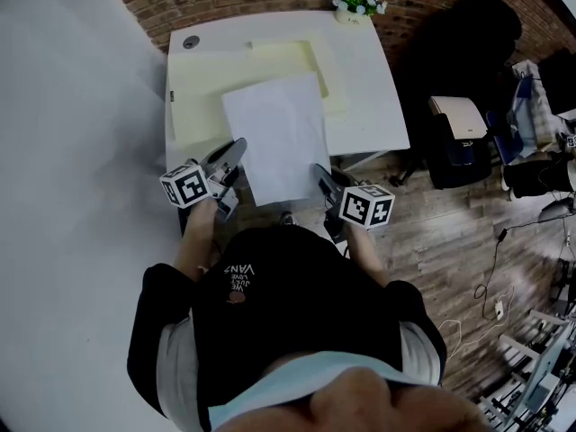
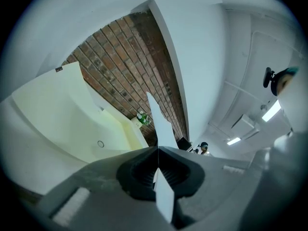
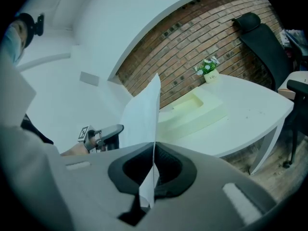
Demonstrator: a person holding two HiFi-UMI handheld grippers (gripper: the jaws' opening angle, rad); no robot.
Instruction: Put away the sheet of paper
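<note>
The sheet of paper [image 1: 277,138] hangs in the middle of the head view, over the white table [image 1: 373,97]. It hides part of the pale yellow tray [image 1: 202,79], so I cannot tell what is inside. The left gripper [image 1: 237,148] pinches the paper's lower left edge. The right gripper [image 1: 320,171] pinches its lower right corner. A flower pot [image 1: 358,3] stands at the top, with a black chair [image 1: 472,39] at the upper right.

dim, cool light | ceiling lamps glare | fisheye edges dark, bent | foreground soft
</note>
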